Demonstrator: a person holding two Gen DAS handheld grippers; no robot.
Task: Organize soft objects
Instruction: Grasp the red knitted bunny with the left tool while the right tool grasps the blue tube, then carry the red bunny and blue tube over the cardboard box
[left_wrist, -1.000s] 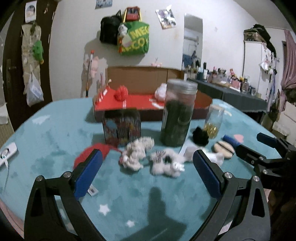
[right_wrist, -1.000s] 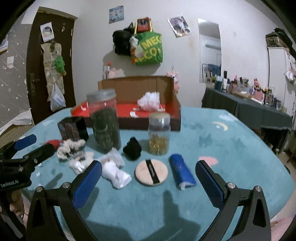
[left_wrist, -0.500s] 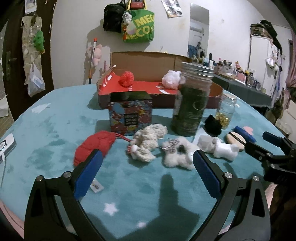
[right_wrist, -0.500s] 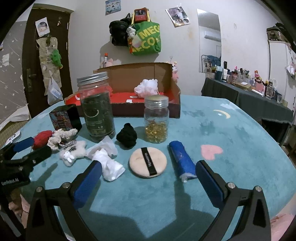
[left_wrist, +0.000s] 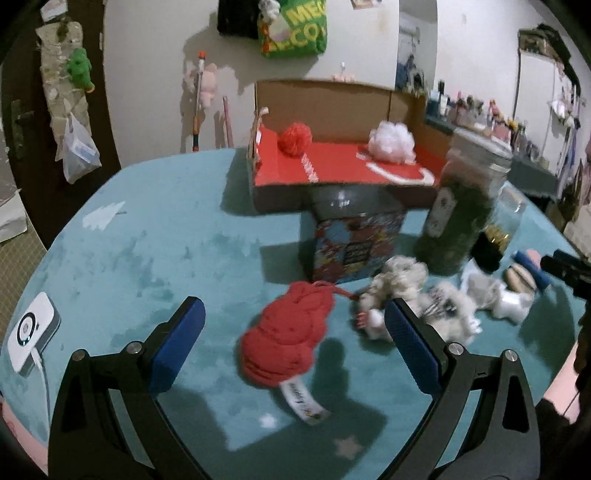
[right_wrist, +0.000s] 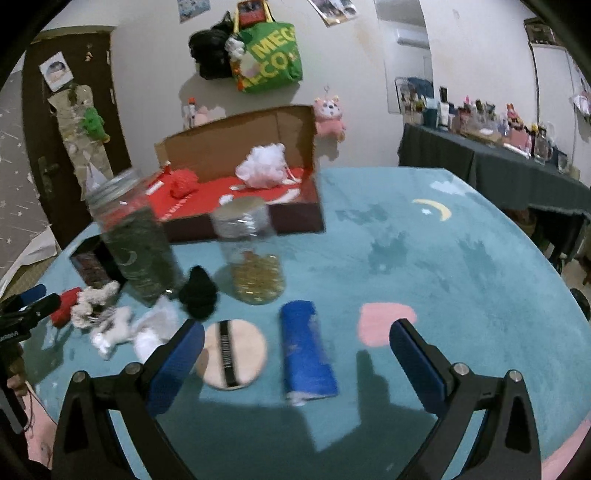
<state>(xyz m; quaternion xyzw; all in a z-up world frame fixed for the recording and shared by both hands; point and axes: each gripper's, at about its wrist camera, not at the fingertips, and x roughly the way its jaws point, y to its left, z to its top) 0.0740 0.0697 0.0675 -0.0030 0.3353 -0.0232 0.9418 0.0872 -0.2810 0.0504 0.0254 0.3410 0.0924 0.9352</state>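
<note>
My left gripper (left_wrist: 295, 343) is open and empty, its jaws either side of a red plush toy (left_wrist: 286, 338) lying on the teal table. Right of it lie a cream plush (left_wrist: 400, 278) and a white fluffy plush (left_wrist: 452, 314). My right gripper (right_wrist: 295, 350) is open and empty above a rolled blue cloth (right_wrist: 306, 349) and a round beige powder puff (right_wrist: 231, 354). A black pompom (right_wrist: 198, 291) and white plush toys (right_wrist: 110, 328) lie left of them. An open cardboard box (right_wrist: 295, 218) with a red floor holds a red ball (left_wrist: 294, 134) and a white puff (left_wrist: 391, 141).
A tall dark jar (right_wrist: 135, 240) and a small glass jar of gold bits (right_wrist: 251, 254) stand before the box. A printed cube box (left_wrist: 354, 240) stands by the red toy. A white device (left_wrist: 31, 332) lies at the table's left edge. A side table with bottles (right_wrist: 498, 147) stands at right.
The left gripper has swung left and down, so the red plush toy now lies between its jaws. The right gripper has moved closer to the blue cloth and powder puff.
</note>
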